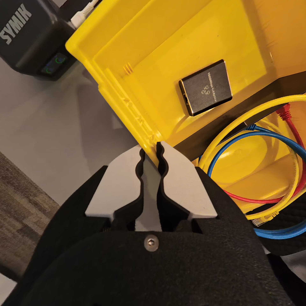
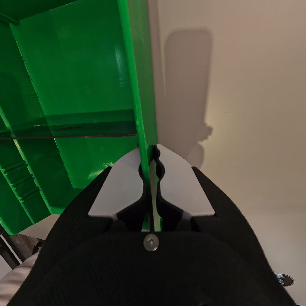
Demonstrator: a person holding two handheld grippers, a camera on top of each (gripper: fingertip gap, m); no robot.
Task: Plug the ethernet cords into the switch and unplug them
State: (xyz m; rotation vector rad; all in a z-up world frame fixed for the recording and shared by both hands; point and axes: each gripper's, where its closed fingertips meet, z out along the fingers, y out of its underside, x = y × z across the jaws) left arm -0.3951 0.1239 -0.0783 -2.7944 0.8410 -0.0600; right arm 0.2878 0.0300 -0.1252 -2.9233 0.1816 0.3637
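In the left wrist view my left gripper (image 1: 150,149) is shut on the near rim of a yellow bin (image 1: 115,92). Inside the bin lies a small black switch box (image 1: 206,87) with one port showing on its near end. Beside it lie coiled yellow (image 1: 215,144), blue (image 1: 223,147) and red (image 1: 296,132) ethernet cords, none plugged into the box. In the right wrist view my right gripper (image 2: 147,148) is shut on the right wall of an empty green bin (image 2: 135,82).
A black box with white lettering and small green lights (image 1: 31,44) stands left of the yellow bin on the white table (image 1: 49,124). A white connector (image 1: 79,16) lies behind it. A dark divider (image 2: 69,135) crosses the green bin. A bolt head (image 2: 283,281) sits in the table. The left gripper's tips are roughly 70 centimeters from the right gripper's. The white connector (image 1: 79,16) sits 15 centimeters or so from the ends of my left fingers.
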